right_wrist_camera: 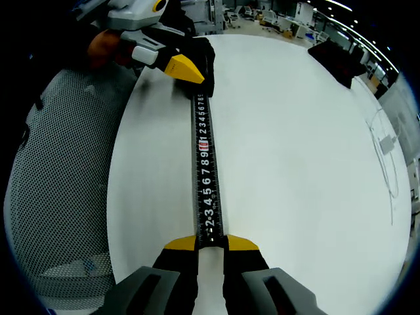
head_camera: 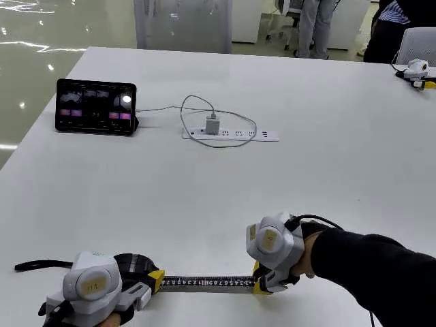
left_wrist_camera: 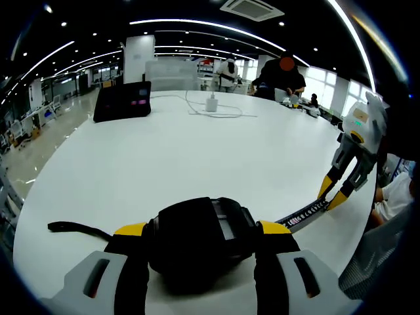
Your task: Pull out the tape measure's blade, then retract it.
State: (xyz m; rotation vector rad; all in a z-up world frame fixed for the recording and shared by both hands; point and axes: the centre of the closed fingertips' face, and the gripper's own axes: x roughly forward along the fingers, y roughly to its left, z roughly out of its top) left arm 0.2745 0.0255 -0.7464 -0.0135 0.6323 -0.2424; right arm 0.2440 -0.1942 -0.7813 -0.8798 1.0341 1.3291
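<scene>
Blade (right_wrist_camera: 205, 170) numerals 2–10, tip pinched by right gripper (right_wrist_camera: 211, 246), case (left_wrist_camera: 197, 252) clamped by left gripper (left_wrist_camera: 201, 229)

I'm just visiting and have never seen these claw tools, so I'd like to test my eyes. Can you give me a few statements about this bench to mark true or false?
1. The left claw is closed on the tape measure's black case. True.
2. The blade is wound fully back inside the case. False: it stretches across the table, and the right claw pinches its end.
3. The tablet has its screen lit. True.
4. Nothing is plugged into the power strip. False: a white charger sits in it.
</scene>
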